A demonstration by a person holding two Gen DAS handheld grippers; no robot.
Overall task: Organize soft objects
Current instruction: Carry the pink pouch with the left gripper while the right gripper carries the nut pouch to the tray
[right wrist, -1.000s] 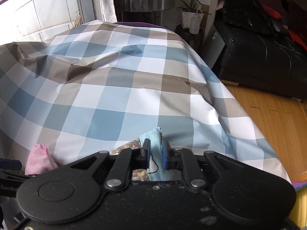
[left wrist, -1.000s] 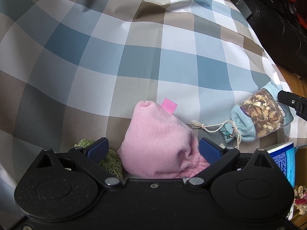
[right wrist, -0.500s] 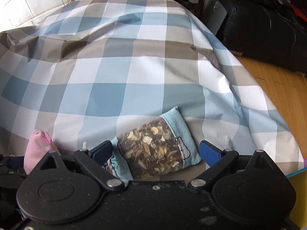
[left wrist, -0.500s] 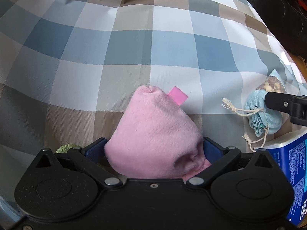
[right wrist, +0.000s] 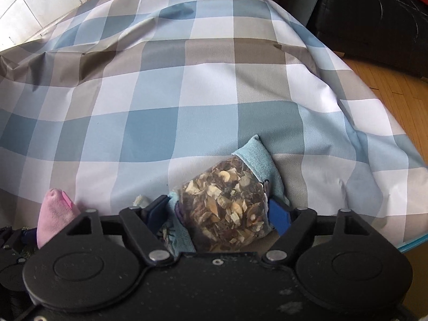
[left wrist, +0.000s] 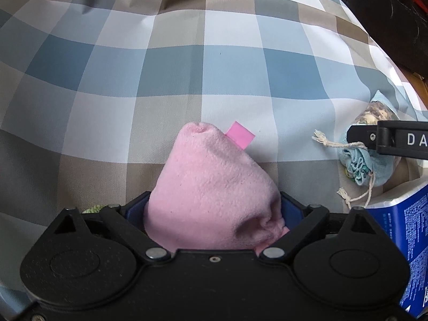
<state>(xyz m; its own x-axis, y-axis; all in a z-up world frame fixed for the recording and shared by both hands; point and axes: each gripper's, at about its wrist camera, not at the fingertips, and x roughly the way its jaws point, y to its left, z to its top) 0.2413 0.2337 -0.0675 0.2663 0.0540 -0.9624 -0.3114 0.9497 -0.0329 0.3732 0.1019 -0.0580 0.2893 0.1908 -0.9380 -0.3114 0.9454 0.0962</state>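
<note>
A pink fleece pouch [left wrist: 214,187] with a pink tag lies on the checked cloth [left wrist: 187,67]. My left gripper [left wrist: 212,210] is shut on its near end, blue pads pressed into both sides. The pouch also shows at the left of the right wrist view [right wrist: 54,214]. A light-blue sachet with a clear window of dried potpourri [right wrist: 227,203] lies between the fingers of my right gripper [right wrist: 218,214], whose jaws stand around it; the right pad [right wrist: 278,215] touches it. The sachet and its drawstring show in the left wrist view [left wrist: 361,160].
A green knitted thing [left wrist: 92,210] peeks out under my left gripper. A blue-and-white printed package [left wrist: 409,240] lies at the right. A black sofa [right wrist: 374,13] and wooden floor [right wrist: 401,93] lie beyond the cloth's right edge.
My left gripper has closed on the pink pouch. My right gripper let go of the sachet's edge, opened, and now has its jaws narrowed around the sachet's body.
</note>
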